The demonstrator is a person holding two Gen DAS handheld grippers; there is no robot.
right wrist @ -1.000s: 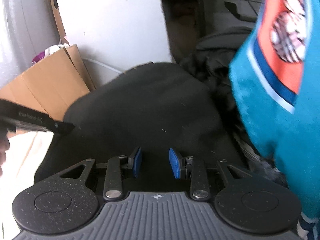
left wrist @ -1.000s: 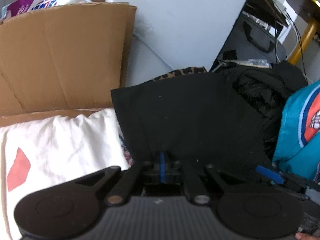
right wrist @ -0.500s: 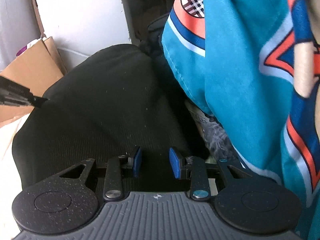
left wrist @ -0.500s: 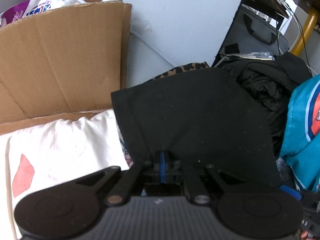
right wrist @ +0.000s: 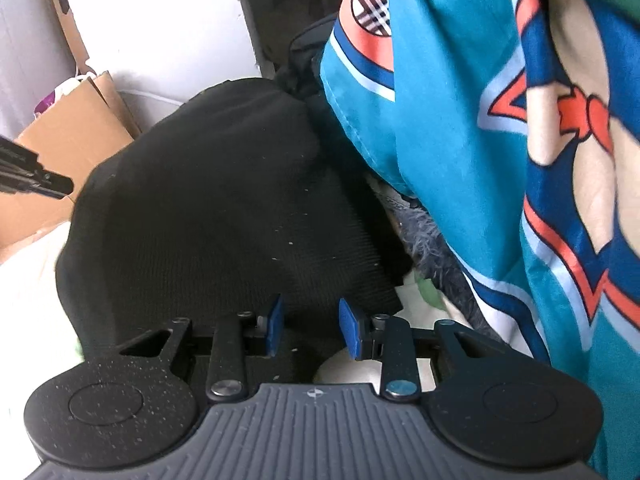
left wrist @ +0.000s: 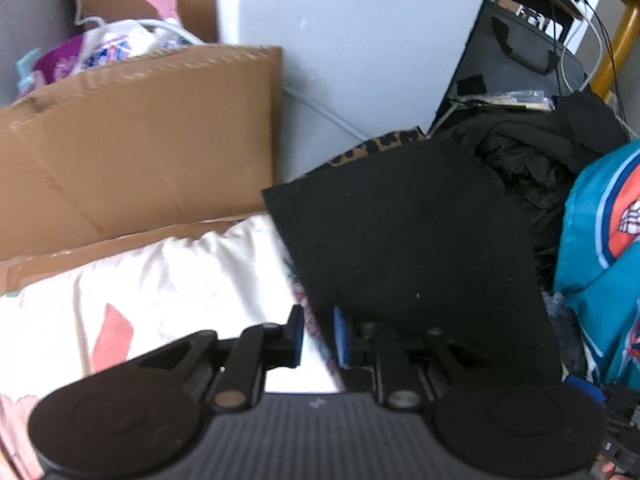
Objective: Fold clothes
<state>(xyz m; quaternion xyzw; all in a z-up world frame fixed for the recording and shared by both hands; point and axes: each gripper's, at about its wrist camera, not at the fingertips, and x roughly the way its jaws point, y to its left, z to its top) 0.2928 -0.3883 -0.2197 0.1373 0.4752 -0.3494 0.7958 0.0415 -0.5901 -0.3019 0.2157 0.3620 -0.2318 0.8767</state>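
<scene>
Beneath black garment (left wrist: 412, 240): only a strip of leopard-print fabric (left wrist: 380, 146) visible, rest hidden. Right of black garment: teal printed cloth (right wrist: 460, 128), cut off by frame edge. Left of black garment: white fabric (left wrist: 160, 280), backed by cardboard (left wrist: 132, 140). Left hand-held gripper (left wrist: 318, 334) angled downward over garment's near-left edge, jaws just been opening, nothing pinched between. Right hand-held gripper (right wrist: 310, 330) angled downward at garment's near hem, pads spread, gripping nothing.
</scene>
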